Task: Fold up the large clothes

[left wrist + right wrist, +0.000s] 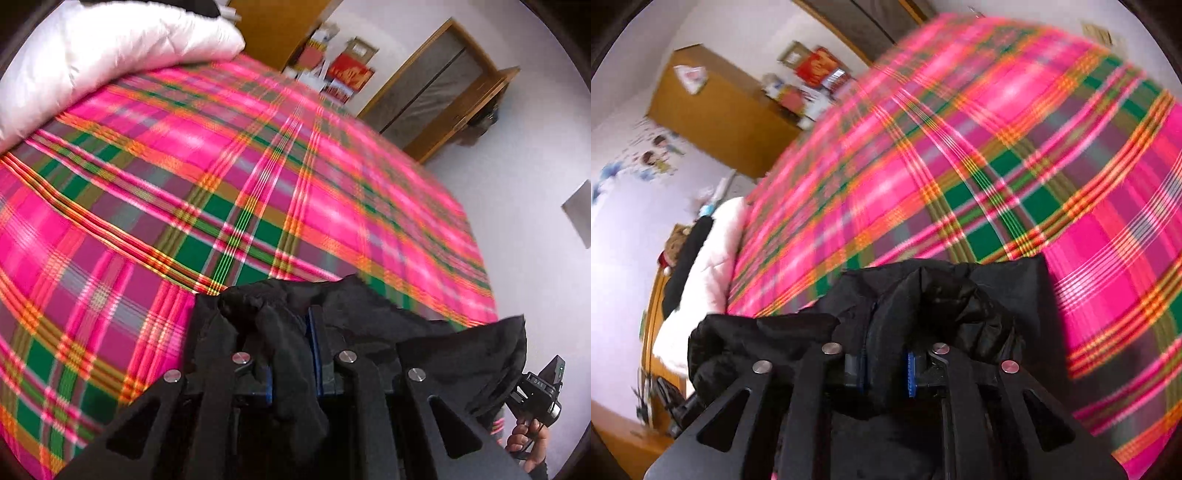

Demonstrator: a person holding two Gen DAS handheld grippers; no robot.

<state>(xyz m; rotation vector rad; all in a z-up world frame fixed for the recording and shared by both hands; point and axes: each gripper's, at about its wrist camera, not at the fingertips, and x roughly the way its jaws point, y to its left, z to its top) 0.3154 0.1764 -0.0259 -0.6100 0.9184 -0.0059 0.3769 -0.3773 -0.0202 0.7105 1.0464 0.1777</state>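
Soft matt black cloth garment (pixel 354 314), creased; smooth woven pink-and-green plaid bedspread (pixel 221 184) with slight sheen; puffy quilted white duvet (pixel 110 48), faintly glossy; matt black plastic left gripper (pixel 291 332) with polished metal pins; varnished brown wooden cabinet (pixel 713 110)

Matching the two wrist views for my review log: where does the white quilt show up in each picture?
Left wrist: the white quilt fills the upper left corner, lying at the far end of the plaid bedspread.
Right wrist: the white quilt is a narrow strip at the left middle, beside the bedspread's edge.
Shared landmark: the red poster on the far wall.
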